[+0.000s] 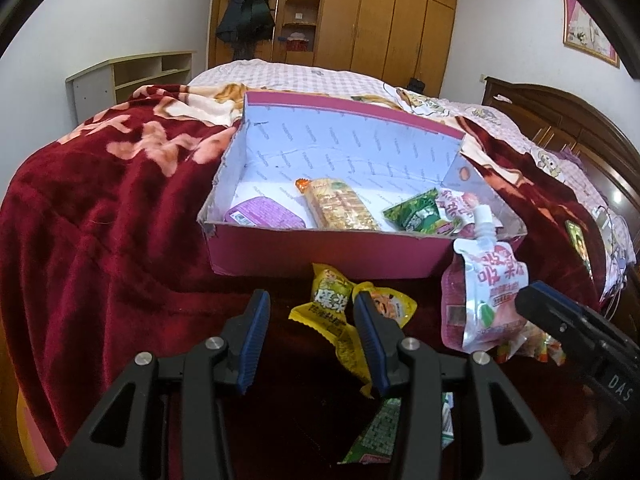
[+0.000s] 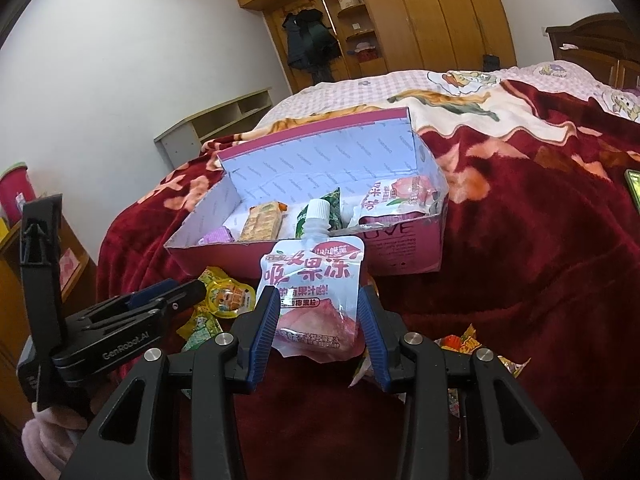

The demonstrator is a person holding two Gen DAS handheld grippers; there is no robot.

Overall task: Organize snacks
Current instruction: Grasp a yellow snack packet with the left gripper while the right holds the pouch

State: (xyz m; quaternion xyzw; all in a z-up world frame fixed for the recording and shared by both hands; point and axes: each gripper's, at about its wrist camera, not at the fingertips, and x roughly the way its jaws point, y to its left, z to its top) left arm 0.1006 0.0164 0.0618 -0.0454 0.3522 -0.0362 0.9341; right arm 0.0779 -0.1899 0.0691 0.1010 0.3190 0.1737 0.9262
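Nearest the cameras, on the red blanket (image 1: pixel 100 208), the right gripper (image 2: pixel 319 320) grips a pink jelly pouch (image 2: pixel 312 284) by its lower half, both blue pads against its sides, the white cap pointing to twelve o'clock. The left gripper (image 1: pixel 311 336) hangs with its jaws apart and nothing between them; a yellow snack packet (image 1: pixel 332 312) lies on the blanket below the gap.

Around that packet, loose snacks still wait: an orange packet (image 1: pixel 390 304) at about two o'clock from it, a green wrapper (image 1: pixel 380 428) at five o'clock, and a scatter of small candies (image 2: pixel 464 344) at three o'clock from the held pouch. These look to be what remains.

Beyond them, at twelve o'clock, the pink box (image 1: pixel 320 252) stands open on the bed. Already inside are a purple cup (image 1: pixel 262 216) at its left end, a cracker pack (image 1: pixel 340 206) in the middle, a green packet (image 1: pixel 416 210) to the right and a second pink pouch (image 2: pixel 400 196) at the right end. I judge the job roughly half done: four items boxed, one in hand, several left.
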